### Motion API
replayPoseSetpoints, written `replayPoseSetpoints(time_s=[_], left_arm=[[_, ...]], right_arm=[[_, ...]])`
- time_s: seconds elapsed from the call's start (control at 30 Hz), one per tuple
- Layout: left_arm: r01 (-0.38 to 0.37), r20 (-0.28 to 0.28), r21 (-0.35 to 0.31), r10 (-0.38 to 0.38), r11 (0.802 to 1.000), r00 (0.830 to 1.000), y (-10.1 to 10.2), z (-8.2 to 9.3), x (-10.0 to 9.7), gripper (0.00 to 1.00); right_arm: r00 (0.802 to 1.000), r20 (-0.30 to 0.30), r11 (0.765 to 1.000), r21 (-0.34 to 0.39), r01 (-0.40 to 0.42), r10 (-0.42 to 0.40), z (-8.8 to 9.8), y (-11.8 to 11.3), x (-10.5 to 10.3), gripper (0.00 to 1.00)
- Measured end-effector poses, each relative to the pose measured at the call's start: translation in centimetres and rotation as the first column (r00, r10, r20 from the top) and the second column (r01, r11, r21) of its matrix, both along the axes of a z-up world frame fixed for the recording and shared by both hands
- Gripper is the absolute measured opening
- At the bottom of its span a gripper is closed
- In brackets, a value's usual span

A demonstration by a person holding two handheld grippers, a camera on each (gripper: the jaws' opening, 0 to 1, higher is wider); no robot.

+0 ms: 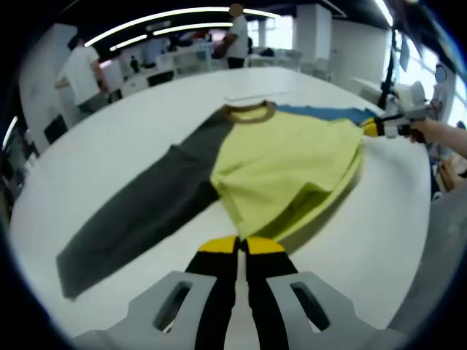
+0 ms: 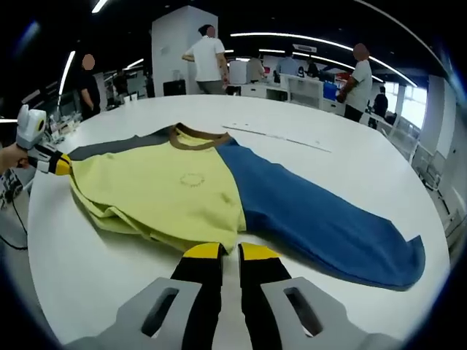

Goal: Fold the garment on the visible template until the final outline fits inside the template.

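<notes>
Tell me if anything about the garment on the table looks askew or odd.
The yellow-bodied shirt with one grey sleeve and one blue sleeve lies unevenly on the white table: its hem is bunched and rippled near both grippers, not flat. Nothing looks torn or spilled.

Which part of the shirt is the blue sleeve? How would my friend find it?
Find the white table with a shirt spread on it. Its middle is yellow with a brown collar. The blue sleeve stretches from one side; the other sleeve is dark grey.
</notes>
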State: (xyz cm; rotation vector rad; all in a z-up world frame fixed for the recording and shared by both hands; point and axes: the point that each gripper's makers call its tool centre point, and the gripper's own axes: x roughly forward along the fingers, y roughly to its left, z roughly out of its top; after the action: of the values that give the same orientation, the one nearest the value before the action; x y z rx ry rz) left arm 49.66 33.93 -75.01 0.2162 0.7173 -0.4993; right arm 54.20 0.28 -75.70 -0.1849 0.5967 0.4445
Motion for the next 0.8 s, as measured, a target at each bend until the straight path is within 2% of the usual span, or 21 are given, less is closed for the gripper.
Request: replayPoseSetpoints(time_s=[0.17,0.4,0.57,0.8], left_arm=[[-0.001,-0.003,-0.001,0.001,1.0,1.0,0.1,0.0,-0.1,0.0],[0.004,0.006,0.005,-0.004,1.0,1.0,0.1,0.4,-0.2,0.0],[0.005,0.011,0.01,-0.005,1.0,1.0,0.0,0.7,-0.3,0.0],[0.005,0.013,0.019,-0.006,1.0,1.0,0.6,0.9,-0.8,0.0]], right_arm=[[1.0,-0.021,1.0,-0.004,0.0,0.0,-0.5,0.1,0.0,0.06],[0.999,-0.035,1.0,-0.003,0.003,-0.003,-0.2,-0.3,0.0,0.03],[1.0,-0.029,1.0,-0.007,0.004,-0.004,0.3,-0.4,-0.2,0.03],[1.0,-0.013,0.998,-0.054,-0.029,0.029,0.9,-0.8,-0.7,0.03]])
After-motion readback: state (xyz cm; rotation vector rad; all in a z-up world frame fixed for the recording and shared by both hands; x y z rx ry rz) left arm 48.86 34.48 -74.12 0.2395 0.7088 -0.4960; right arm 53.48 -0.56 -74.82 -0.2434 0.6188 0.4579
